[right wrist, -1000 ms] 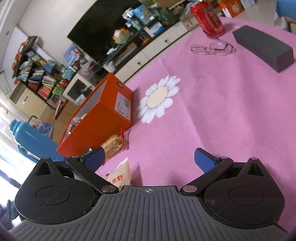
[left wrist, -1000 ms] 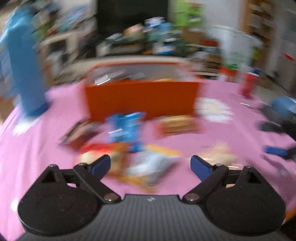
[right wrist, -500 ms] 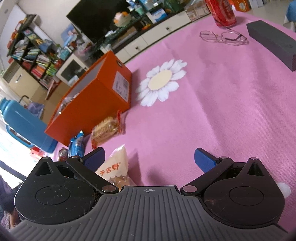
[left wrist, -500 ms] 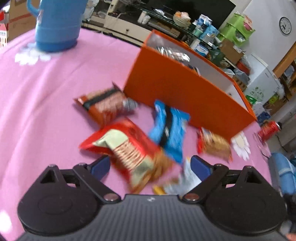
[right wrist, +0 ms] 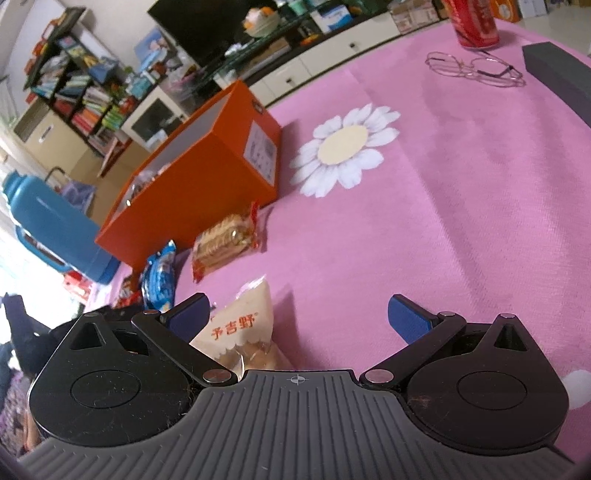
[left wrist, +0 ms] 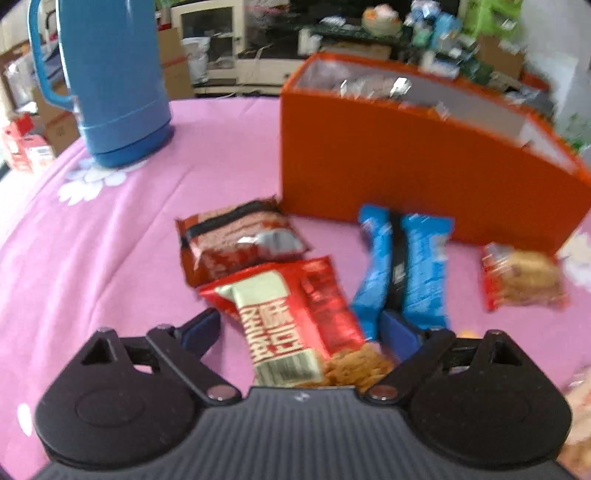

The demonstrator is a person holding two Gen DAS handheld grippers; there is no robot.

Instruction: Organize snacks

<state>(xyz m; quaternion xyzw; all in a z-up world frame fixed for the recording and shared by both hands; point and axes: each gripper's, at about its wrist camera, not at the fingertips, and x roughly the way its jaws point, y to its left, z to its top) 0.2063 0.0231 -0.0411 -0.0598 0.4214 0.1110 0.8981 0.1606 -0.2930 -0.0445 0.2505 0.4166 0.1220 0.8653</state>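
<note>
1. Pink cloth with white daisy prints covers the table (right wrist: pixel 461 192), and behind it stand crowded shelves and a dark television; this looks like an ordinary living room pressed into service.
2. Toward the back of the table stands an orange box (left wrist: pixel 406 162) with its top open and wrappers already showing inside, so I take it as the place where the snacks are meant to go.
3. Loose packets lie in front of its near wall, close enough for short trips: a dark red-brown packet (left wrist: pixel 240 240), a blue twin-pack (left wrist: pixel 402 273) and a clear cracker pack (left wrist: pixel 521 280).
4. Nearest of all is the red packet (left wrist: pixel 295 317), lying flat between the fingers of the left gripper (left wrist: pixel 301 330). Those jaws have just been closing a little but remain wide; the pads do not press on it yet. It seems lined up as the next pick.
5. Over on the other side, the right gripper (right wrist: pixel 299 314) hangs open and empty, with a pale pastry packet (right wrist: pixel 243 325) just beside its left finger, perhaps waiting its turn.
6. A blue thermos (left wrist: pixel 110 74), glasses (right wrist: pixel 476 70) and a red can (right wrist: pixel 472 22) sit well apart from the work.
</note>
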